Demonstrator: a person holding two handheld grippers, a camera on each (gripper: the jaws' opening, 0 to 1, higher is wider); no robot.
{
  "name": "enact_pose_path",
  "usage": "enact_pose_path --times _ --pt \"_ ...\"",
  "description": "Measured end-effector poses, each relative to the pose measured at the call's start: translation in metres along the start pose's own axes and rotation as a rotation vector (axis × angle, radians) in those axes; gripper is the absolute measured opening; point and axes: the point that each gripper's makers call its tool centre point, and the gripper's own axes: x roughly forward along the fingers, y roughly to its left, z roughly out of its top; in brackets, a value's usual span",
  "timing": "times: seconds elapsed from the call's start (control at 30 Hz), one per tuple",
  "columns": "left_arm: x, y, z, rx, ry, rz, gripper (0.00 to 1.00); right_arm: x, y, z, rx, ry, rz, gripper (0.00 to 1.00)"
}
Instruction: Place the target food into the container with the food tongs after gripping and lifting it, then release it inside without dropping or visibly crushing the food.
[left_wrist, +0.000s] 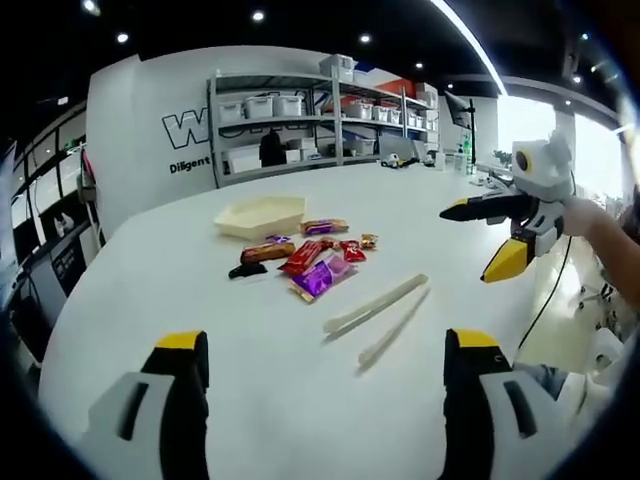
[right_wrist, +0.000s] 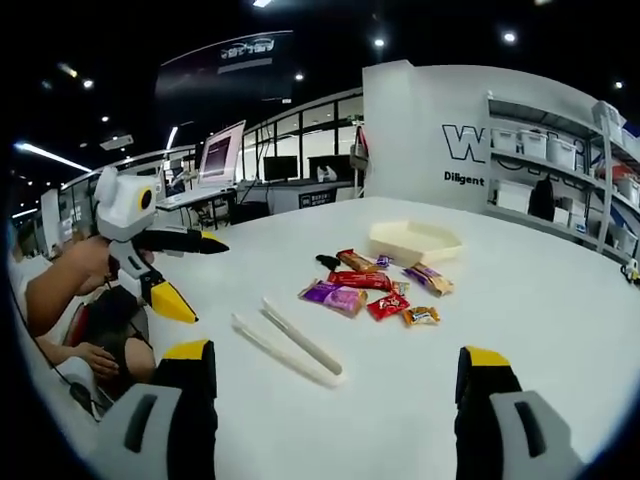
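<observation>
surface (left_wrist: 200, 300): white, wide bare room around the items
tongs (left_wrist: 378, 317): flat, beside snack packets (left_wrist: 318, 262)
container (left_wrist: 261, 216): behind the packets
left gripper (left_wrist: 325, 385): jaws spread, holding nothing
right gripper (right_wrist: 335, 395): jaws spread, holding nothing

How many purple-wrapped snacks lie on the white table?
2. The large purple packet lies at the near edge of the snack pile, closest to the food tongs. The smaller purple bar lies beside the cream container.

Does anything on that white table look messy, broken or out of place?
Nothing looks spilled or damaged. The snack packets lie in a loose scatter beside the empty tray, and the tongs lie flat nearby, untouched.
</observation>
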Motion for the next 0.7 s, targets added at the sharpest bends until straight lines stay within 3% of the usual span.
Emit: enact_pose_path --times 0.7 --pt "0.0015 0.0011 0.0033 0.01 -0.011 0.0 0.96 0.0006 -0.002 -0.0001 -0.008 0.002 0.0 1.0"
